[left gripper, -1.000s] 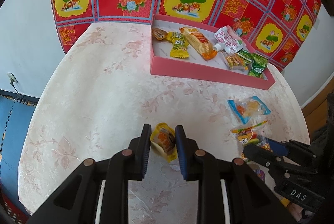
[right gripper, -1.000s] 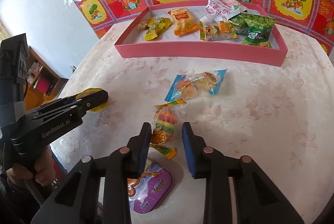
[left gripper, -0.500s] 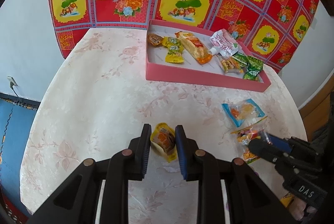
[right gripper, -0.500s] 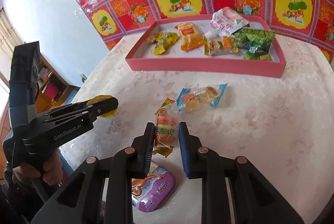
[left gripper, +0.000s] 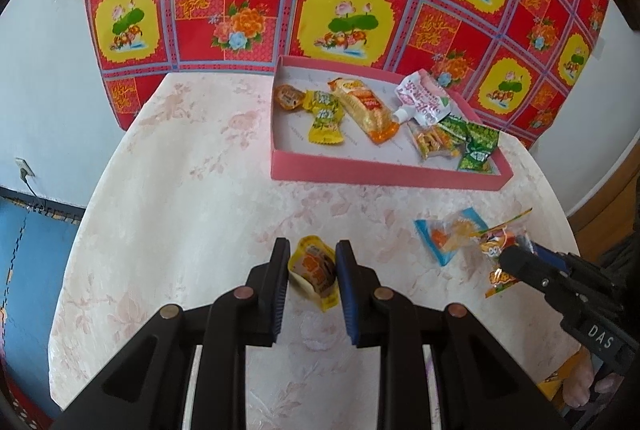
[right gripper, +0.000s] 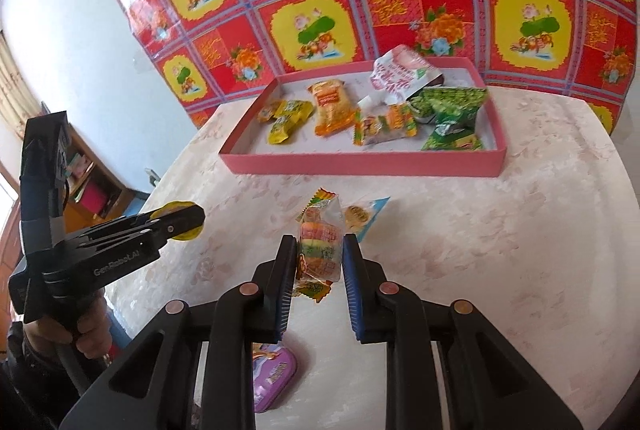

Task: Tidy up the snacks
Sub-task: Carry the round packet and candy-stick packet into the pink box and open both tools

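Snack packets here look feather-light and crinkly, so I'd guess they squash and slide easily; best pinched across the flat middle, not the sealed ends. Left gripper [left gripper: 311, 272] has its fingers closed in on a small yellow packet [left gripper: 314, 270], held above the bench [left gripper: 180, 189]. Right gripper [right gripper: 319, 257] pinches a rainbow candy bag [right gripper: 320, 246] the same way, fingers narrowly apart around it. Pink tray [right gripper: 360, 162] with sorted snacks sits farther back; a blue-edged packet [left gripper: 450, 236] and a purple packet [right gripper: 276, 376] lie loose on the bench.
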Demonstrator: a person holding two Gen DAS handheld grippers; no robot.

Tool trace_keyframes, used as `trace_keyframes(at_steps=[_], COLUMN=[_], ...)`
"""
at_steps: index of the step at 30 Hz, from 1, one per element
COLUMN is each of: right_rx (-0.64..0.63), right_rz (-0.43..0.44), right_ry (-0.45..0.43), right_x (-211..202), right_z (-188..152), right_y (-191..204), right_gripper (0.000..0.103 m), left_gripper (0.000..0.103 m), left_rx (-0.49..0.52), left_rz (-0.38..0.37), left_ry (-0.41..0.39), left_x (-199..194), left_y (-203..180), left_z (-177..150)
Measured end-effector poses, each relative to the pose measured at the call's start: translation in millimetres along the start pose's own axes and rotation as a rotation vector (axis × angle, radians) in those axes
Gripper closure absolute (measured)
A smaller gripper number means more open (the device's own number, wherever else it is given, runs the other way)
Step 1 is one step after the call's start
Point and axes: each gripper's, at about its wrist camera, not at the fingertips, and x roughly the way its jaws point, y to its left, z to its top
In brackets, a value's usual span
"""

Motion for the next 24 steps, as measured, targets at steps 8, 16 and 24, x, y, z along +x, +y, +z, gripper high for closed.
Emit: trace_keyframes(at_steps=[8,16,24], right_rx=[0.016,0.022,0.038], right_rz=[-0.017,-0.039,-0.053], right_ry=[-0.03,-0.054,-0.067], right_x=[-6.2,-10.3,-8.1], right_z=[7.5,18.7,28.2], right_y=[-13.9,-24.8,-37.5], right_gripper=[0.079,0.079,0.079], left_gripper=[0.079,0.079,0.079], left_rx=[0.014,0.023,0.027], left_rz=[0.0,0.003,0.006], left_ry=[-0.017,-0.031,-0.024], left_x=[1.6,9.6,26.4], left_y=[-7.3,-11.5,-20.9], left_z=[14.7,37.5,55.3])
